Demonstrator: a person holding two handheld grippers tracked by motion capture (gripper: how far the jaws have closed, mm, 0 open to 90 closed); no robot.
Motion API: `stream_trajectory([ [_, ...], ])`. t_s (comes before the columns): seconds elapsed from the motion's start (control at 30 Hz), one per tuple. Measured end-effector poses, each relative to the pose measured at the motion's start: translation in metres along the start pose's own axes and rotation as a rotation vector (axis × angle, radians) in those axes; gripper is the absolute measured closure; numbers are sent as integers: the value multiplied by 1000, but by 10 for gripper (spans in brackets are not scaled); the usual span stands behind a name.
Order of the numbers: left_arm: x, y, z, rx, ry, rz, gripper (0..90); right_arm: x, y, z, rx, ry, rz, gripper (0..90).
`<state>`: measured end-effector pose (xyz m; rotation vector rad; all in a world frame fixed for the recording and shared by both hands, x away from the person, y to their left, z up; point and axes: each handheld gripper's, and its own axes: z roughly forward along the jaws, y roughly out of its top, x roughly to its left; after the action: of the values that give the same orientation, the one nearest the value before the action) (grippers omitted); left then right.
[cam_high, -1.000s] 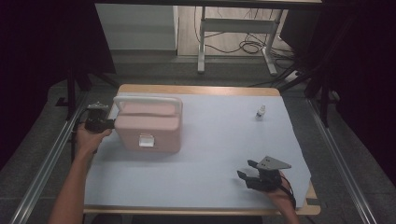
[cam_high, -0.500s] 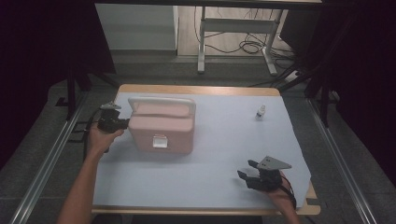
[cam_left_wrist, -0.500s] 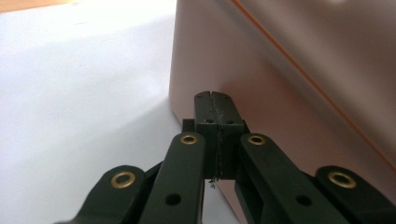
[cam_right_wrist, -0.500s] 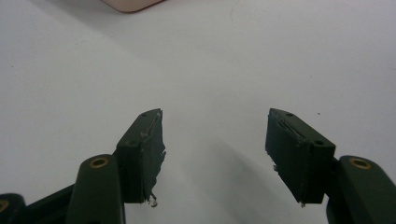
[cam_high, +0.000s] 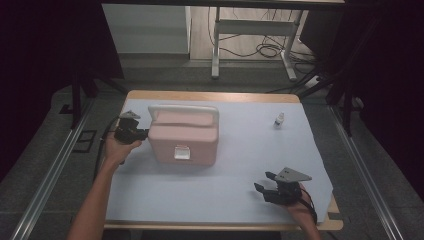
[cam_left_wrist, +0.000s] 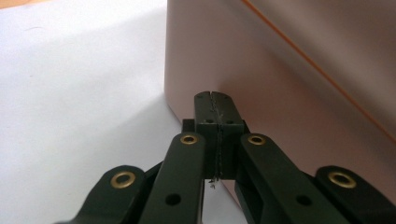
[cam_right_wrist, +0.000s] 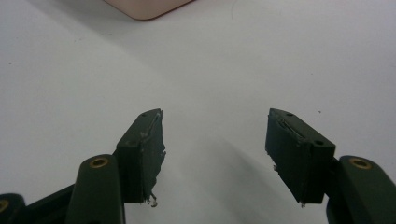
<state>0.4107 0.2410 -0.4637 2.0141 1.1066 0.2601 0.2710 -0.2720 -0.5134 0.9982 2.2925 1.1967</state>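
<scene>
We see the left gripper (cam_left_wrist: 215, 108), jaws clenched on nothing, its tips against the left end wall of the pink plastic box with white handle (cam_high: 184, 134), whose long axis runs across the table. The right gripper (cam_high: 270, 186), jaws spread, rests well right of the box.

The box (cam_high: 185, 137) is showing pale pink with a white handle (cam_high: 183, 109); the bench (cam_high: 240, 185) cover is appearing light blue-white; both hand-held grippers are showing black.
</scene>
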Motion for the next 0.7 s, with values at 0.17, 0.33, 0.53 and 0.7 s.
stream_trajectory([
  [0.17, -7, 0, 4, 5, -19, 11, 900, 1, 1, 0, -3, 8, 0, 372],
  [0.33, -14, -2, 8, 4, -33, 18, 900, 1, 1, 0, -7, 10, 3, 372],
  [0.53, -21, -3, 14, 4, -55, 26, 900, 1, 1, 0, -7, 8, 6, 368],
  [0.7, -26, -4, 18, 6, -71, 25, 900, 1, 1, 0, -5, 9, 7, 367],
])
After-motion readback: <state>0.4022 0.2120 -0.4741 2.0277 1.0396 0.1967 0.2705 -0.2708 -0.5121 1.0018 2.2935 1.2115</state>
